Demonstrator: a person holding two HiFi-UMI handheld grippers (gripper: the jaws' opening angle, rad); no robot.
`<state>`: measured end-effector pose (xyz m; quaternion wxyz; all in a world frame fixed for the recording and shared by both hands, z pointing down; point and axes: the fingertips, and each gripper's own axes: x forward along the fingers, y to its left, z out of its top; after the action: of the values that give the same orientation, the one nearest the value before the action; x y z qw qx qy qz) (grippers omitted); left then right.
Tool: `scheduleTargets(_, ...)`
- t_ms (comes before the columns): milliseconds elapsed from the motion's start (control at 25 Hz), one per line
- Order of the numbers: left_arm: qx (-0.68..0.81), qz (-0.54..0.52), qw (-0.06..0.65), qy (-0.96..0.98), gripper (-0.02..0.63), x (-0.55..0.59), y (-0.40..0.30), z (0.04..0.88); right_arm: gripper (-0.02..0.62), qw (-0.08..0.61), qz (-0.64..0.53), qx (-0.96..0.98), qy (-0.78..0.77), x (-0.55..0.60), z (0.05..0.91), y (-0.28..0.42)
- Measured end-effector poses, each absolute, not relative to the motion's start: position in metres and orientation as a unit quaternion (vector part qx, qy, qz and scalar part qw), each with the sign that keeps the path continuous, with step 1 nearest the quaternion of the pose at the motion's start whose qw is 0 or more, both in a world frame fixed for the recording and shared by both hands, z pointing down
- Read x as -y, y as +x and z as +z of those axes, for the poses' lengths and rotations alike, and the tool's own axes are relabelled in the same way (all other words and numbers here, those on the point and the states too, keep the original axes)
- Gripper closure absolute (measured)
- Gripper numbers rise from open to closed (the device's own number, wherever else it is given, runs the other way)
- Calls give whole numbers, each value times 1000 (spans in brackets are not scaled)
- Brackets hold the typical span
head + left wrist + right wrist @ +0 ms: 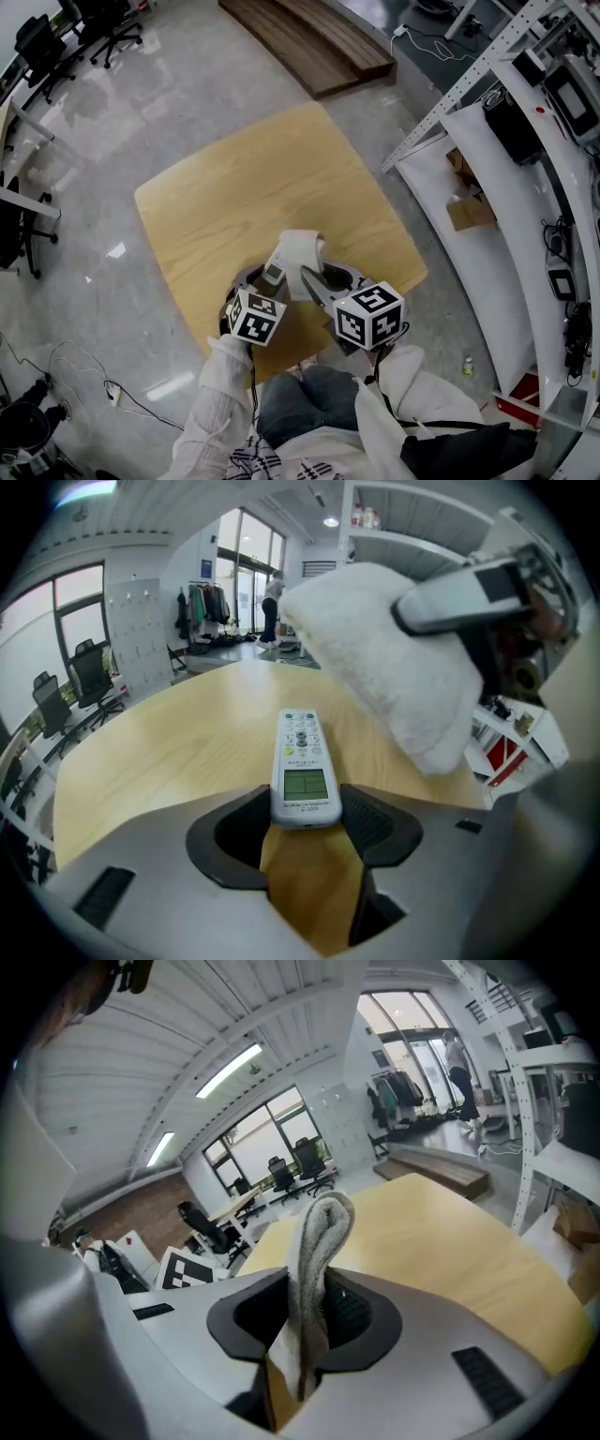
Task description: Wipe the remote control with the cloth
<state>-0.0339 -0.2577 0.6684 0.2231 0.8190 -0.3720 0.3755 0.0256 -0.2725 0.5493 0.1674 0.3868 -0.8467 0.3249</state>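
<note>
Tabletop point(244, 187): bare wood, open to passage from the far corner across to the left and right corners. Occupied zone, near corner only: the left gripper point(305, 817) is closed on the remote control point(302, 761), and the right gripper point(305, 1321) is clamped on the cloth point(314, 1260), which hangs close over the remote's far right side and blocks approach from above there. Off-table: white shelving rack point(473, 141) near the right corner, wooden platform point(309, 37) beyond the far corner, open floor between these and the table.
</note>
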Motion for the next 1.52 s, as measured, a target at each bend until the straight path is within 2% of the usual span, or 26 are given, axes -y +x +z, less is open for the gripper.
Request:
scheduleTargets(240, 323, 385, 194, 842, 370, 239, -31, 668, 506, 259, 360, 848, 290, 254, 587, -4)
scheduleTargets(360, 315, 391, 188, 844, 368, 238, -31, 668, 506, 321, 337, 838, 285, 257, 616, -14)
scheduleTargets(520, 315, 393, 187, 844, 370, 239, -30, 668, 506, 363, 306, 823, 311, 268, 630, -11)
scheduleTargets(1000, 310, 392, 189, 845, 370, 239, -31, 668, 506, 333, 349, 778, 403, 296, 636, 41)
scheduleTargets(1280, 310, 392, 190, 845, 370, 239, -27, 669, 506, 321, 317, 761, 466, 318, 613, 90)
scheduleTargets(1400, 308, 393, 190, 845, 370, 239, -28, 669, 506, 309, 309, 792, 427, 315, 581, 71)
scheduleTargets(1520, 307, 392, 192, 846, 370, 238, -29, 669, 506, 300, 349, 838, 294, 290, 564, 18)
